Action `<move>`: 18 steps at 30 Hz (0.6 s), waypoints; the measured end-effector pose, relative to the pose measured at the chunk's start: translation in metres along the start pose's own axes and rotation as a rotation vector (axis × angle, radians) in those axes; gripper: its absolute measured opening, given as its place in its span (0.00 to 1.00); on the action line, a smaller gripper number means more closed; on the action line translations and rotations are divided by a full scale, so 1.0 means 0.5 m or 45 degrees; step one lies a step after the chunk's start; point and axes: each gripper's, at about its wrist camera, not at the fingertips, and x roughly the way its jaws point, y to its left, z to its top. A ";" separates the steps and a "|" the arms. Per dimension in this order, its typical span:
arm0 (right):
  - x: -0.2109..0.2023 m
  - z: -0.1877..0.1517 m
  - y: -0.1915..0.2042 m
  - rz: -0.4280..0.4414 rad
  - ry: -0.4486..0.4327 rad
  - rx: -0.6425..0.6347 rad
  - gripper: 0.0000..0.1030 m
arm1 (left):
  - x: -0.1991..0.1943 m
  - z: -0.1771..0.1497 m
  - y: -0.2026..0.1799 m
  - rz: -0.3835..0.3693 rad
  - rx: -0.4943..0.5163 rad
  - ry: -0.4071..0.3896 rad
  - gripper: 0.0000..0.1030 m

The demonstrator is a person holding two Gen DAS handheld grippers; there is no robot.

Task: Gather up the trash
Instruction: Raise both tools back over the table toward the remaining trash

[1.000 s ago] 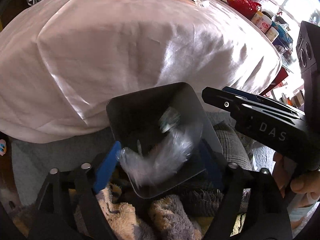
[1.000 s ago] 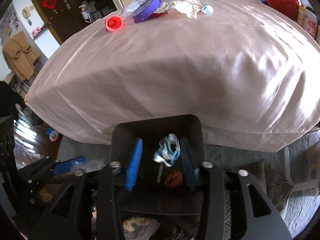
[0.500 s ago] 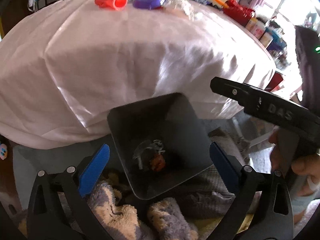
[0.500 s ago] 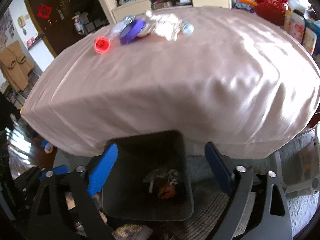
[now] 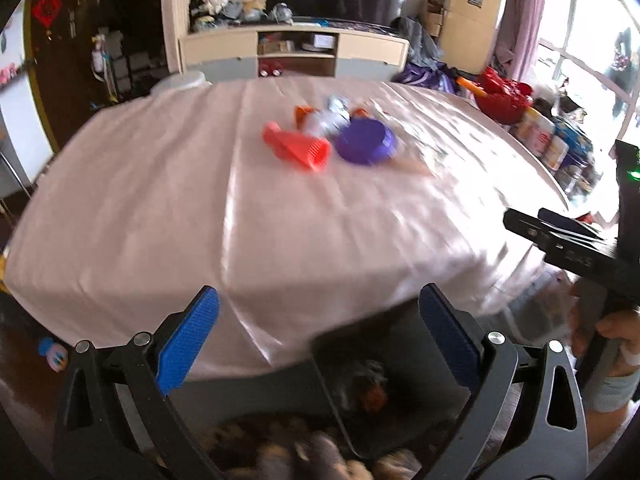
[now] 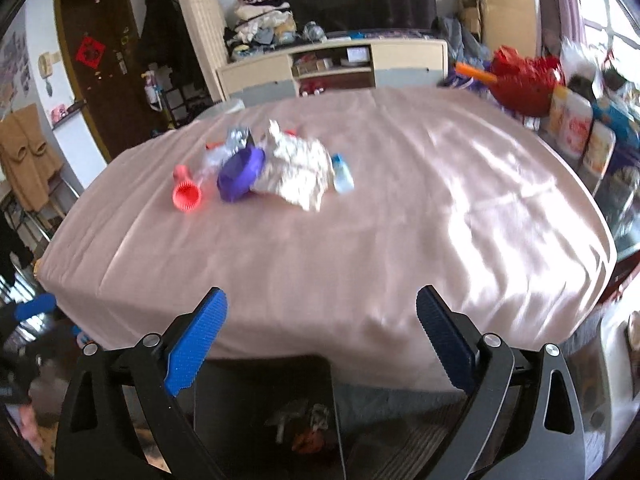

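Left gripper [image 5: 318,334]: jaws spread wide, nothing between the ribbed blue pads [image 5: 188,338]. Right gripper [image 6: 322,336]: jaws wide and opening, likewise empty.

Below both grippers stands a dark, square-walled bin [image 6: 264,380] against the table edge; crumpled wrappers and an orange scrap lie at its bottom [image 6: 306,430].

The table carries a glossy, creased pink cloth [image 6: 400,220]. On its far half, left to right: a red ribbed funnel-shaped cap [image 6: 185,194], a purple round lid [image 6: 240,174], a crumpled white foil sheet [image 6: 298,168], and a small light-blue bottle [image 6: 342,174].

The foil sheet and bottle are clear only in the right wrist view. The left wrist view alone shows the right gripper's body [image 5: 572,248] and the hand [image 5: 608,332] holding it.
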 end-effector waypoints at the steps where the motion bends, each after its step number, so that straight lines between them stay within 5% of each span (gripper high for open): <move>1: 0.003 0.008 0.004 -0.001 -0.008 -0.008 0.93 | 0.006 0.009 0.005 0.010 0.004 -0.006 0.92; 10: 0.063 0.066 -0.010 -0.055 -0.049 -0.029 0.92 | 0.084 0.089 0.019 0.044 0.032 -0.018 0.92; 18: 0.158 0.073 -0.037 -0.129 0.038 -0.051 0.44 | 0.165 0.146 0.026 0.032 -0.025 -0.010 0.91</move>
